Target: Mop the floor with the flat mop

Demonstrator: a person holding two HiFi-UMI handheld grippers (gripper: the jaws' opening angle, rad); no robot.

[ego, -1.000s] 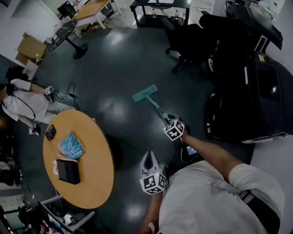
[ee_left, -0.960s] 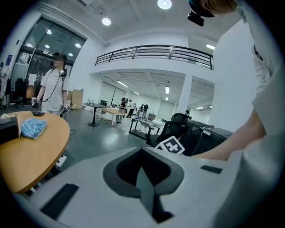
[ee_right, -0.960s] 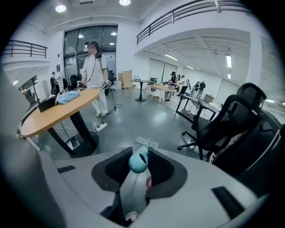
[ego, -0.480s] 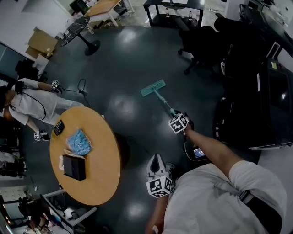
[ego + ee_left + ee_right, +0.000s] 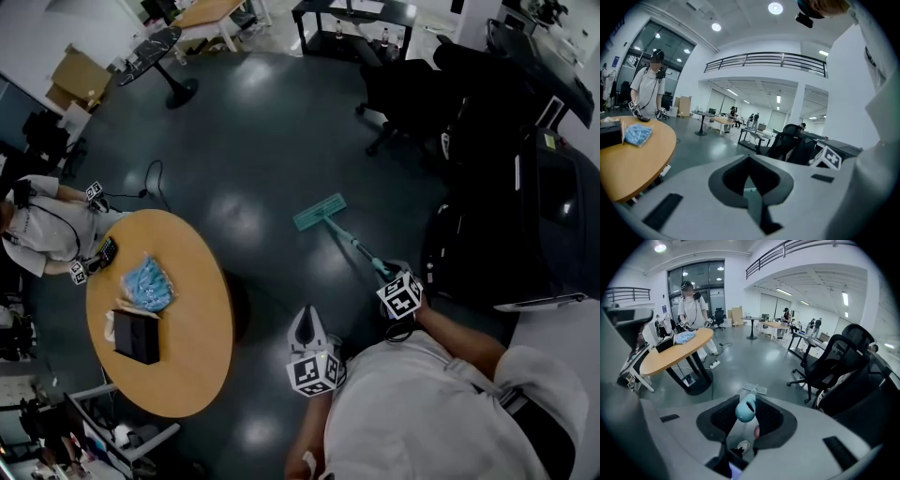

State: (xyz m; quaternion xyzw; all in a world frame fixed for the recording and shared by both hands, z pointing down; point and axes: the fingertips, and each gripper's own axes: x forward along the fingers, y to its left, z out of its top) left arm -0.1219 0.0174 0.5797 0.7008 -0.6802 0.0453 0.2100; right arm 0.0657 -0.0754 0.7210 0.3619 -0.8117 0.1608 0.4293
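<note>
Your right gripper (image 5: 389, 278) is clamped on the pale teal handle end of the flat mop (image 5: 320, 212). Its slim, rectangular teal pad lies flat on the dark, glossy floor (image 5: 253, 141), between the round wooden table (image 5: 178, 319) and the black office chairs (image 5: 412, 84). The handle slants from that gripper forward and left, with the pad at the far end. Your left gripper (image 5: 304, 323) hangs with its jaws together and nothing between them.

Centre: teal flat mop (image 5: 320, 212), head on dark glossy floor (image 5: 244, 122), handle slanting lower-right into right gripper (image 5: 386, 275) | lower centre: left gripper (image 5: 303, 323), apart from mop | lower left: round wooden table (image 5: 187, 347) bearing crumpled blue cloth (image 5: 147, 282), black box (image 5: 137, 337)
</note>
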